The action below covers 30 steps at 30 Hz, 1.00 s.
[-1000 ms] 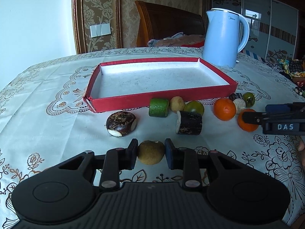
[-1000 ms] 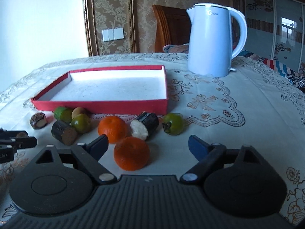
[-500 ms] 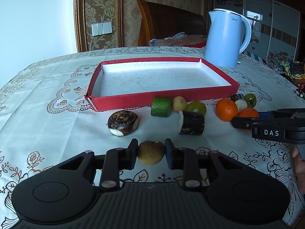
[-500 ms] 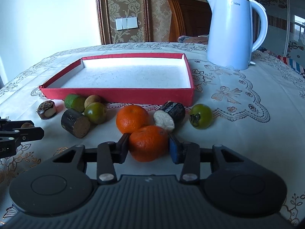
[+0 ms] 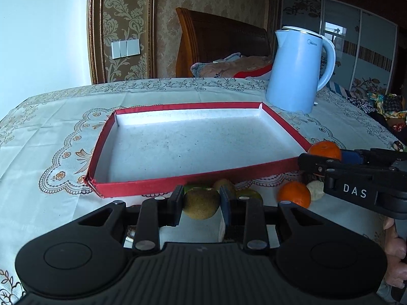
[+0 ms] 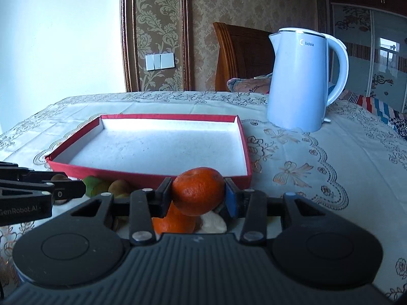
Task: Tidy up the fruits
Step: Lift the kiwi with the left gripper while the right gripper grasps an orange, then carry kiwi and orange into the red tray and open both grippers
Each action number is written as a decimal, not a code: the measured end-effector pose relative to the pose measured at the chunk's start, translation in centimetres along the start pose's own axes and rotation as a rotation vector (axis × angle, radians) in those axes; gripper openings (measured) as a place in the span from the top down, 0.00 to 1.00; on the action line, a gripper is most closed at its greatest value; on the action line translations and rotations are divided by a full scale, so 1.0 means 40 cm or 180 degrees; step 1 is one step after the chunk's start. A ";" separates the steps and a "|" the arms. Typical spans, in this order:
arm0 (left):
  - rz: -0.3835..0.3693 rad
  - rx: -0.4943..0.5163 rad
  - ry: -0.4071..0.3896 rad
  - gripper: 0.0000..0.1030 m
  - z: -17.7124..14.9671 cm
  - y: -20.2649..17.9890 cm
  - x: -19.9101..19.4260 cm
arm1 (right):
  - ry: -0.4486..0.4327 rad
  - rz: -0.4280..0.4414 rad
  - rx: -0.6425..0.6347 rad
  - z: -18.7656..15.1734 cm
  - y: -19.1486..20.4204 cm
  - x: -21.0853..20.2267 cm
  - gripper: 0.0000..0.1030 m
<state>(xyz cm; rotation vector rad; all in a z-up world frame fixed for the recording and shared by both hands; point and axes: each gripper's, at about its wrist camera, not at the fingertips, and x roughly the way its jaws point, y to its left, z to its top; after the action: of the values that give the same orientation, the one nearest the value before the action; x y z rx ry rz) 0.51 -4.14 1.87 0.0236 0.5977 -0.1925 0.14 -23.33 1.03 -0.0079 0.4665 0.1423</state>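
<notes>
My left gripper (image 5: 201, 202) is shut on a small round brown fruit (image 5: 201, 204), held off the table just short of the red tray's near wall (image 5: 193, 181). My right gripper (image 6: 198, 194) is shut on an orange (image 6: 198, 190), lifted in front of the tray's near right corner (image 6: 244, 178). In the left wrist view the right gripper (image 5: 328, 153) comes in from the right with that orange (image 5: 324, 150) beside the tray corner. The tray floor is bare and white. A second orange (image 5: 295, 194) and a white-cut dark piece (image 5: 315, 190) lie on the cloth below.
A pale blue kettle (image 6: 297, 81) stands behind the tray's far right corner. Green and brown fruits (image 6: 91, 185) lie along the tray's front wall. A hand (image 5: 394, 244) grips the right tool at the edge. A wooden chair with clothes stands behind the table.
The right jaws went from wide open around the orange to shut on it. Both grippers then rose and moved forward towards the tray, each carrying its fruit.
</notes>
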 end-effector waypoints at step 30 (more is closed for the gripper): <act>0.0324 -0.0314 0.0370 0.71 0.180 0.073 0.328 | 0.0532 -0.0211 0.0166 0.131 -0.006 0.371 0.61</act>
<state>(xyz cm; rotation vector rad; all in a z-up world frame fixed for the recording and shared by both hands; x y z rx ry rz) 15.67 -4.12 0.37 -0.0306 0.7194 -0.0630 15.63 -21.35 -0.95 0.0159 0.6360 0.0645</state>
